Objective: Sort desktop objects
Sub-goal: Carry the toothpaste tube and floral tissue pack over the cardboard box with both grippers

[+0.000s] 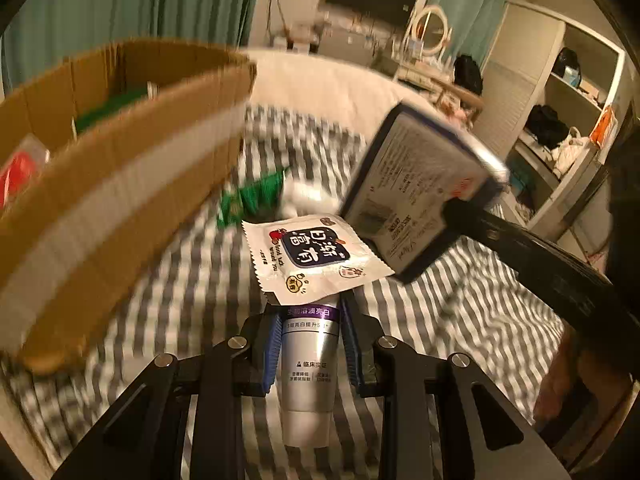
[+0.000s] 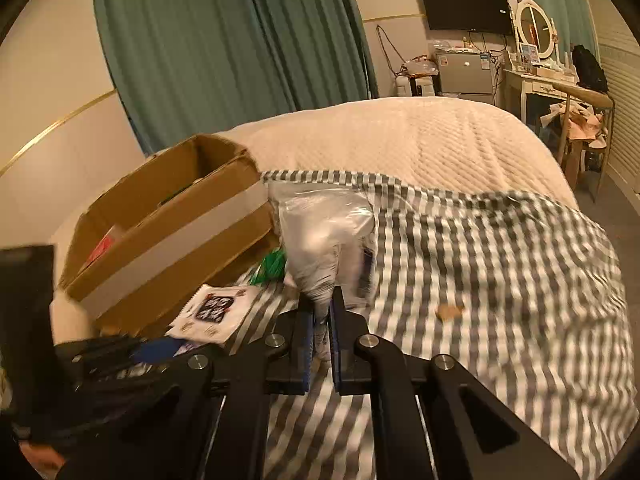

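Observation:
My left gripper (image 1: 308, 320) is shut on a silver toothpaste tube (image 1: 307, 364), its blue pads (image 1: 272, 352) pressing both sides. A white sachet (image 1: 312, 260) with a dark label overlaps the tube's far end. My right gripper (image 2: 322, 308) is shut on the lower edge of a flat blue-edged plastic packet (image 2: 324, 232), holding it up above the cloth. The left wrist view shows that packet (image 1: 416, 192) tilted at right, printed side facing me. An open cardboard box (image 1: 100, 184) stands at left, with green and red items inside. From the right wrist the box (image 2: 168, 232) and sachet (image 2: 212, 312) are at left.
A grey-and-white checked cloth (image 1: 180, 280) covers the near part of a bed, with a white quilt (image 2: 420, 140) beyond. A green packet (image 1: 252, 196) lies by the box's corner. Teal curtains, a dressing table (image 2: 540, 76) and open shelves (image 1: 568, 120) stand farther off.

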Motion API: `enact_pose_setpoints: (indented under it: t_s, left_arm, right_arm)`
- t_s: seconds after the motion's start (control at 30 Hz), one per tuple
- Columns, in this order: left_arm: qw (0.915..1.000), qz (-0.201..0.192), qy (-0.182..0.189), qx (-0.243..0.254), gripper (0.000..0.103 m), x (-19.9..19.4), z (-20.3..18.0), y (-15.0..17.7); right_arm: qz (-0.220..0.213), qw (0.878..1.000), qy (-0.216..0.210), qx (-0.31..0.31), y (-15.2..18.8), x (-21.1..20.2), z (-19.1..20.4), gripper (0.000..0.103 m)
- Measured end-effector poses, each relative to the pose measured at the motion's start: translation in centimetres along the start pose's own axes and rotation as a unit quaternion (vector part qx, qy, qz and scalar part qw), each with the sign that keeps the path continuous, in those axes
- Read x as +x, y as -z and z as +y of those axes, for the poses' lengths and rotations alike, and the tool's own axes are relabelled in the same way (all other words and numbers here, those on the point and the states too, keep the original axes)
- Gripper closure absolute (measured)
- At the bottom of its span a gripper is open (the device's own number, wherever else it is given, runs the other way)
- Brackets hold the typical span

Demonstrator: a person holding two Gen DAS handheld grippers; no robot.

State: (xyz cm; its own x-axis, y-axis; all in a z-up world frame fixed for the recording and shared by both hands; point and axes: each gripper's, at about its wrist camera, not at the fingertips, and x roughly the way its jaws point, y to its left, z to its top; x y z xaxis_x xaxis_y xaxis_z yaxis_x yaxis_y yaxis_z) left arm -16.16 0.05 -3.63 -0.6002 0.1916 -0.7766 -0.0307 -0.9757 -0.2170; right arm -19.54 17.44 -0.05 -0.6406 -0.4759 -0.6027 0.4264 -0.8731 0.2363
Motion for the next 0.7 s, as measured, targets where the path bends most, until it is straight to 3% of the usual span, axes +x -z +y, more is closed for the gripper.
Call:
enact_pose_setpoints:
  t_s: [0.03,0.1,0.23,0.37,0.47,0.7]
  left_arm:
    - [0.9993,0.034,0.005,-0.013,0.076,0.4,0.1,0.6]
    - [0.9965,0.064,0.027,-0.047,0.076,0.9,0.6,1.8]
    - [0.9909,0.109,0.048,-0.063,0.076,0.4,0.9,4.2]
    - [0.9856,0.132,0.076,-0.073,0.076,-1.0,0.4,6.4]
    - [0.9915,0.106,0.058,-0.049,0.076,-3.4,-0.3,7.3]
    - [0.9987,0.007,0.048,-0.017,0.076,-9.4,-0.8,5.1]
  right_arm:
    - [0.002,1.000,0.009,-0.003,0.8,-1.0,0.2,0.097]
    - [0.017,1.000,0.023,0.000,3.1,-2.6,0.4,0.097]
    - [0.031,0.998,0.037,0.033,5.3,-4.7,0.2,0.097]
    - [0.024,0.998,0.053,0.017,5.4,-7.0,1.6,0.097]
    - [0.024,0.998,0.056,0.000,5.7,-8.4,3.1,0.097]
    - [0.009,0.998,0.060,-0.024,4.8,-11.1,5.9,0.097]
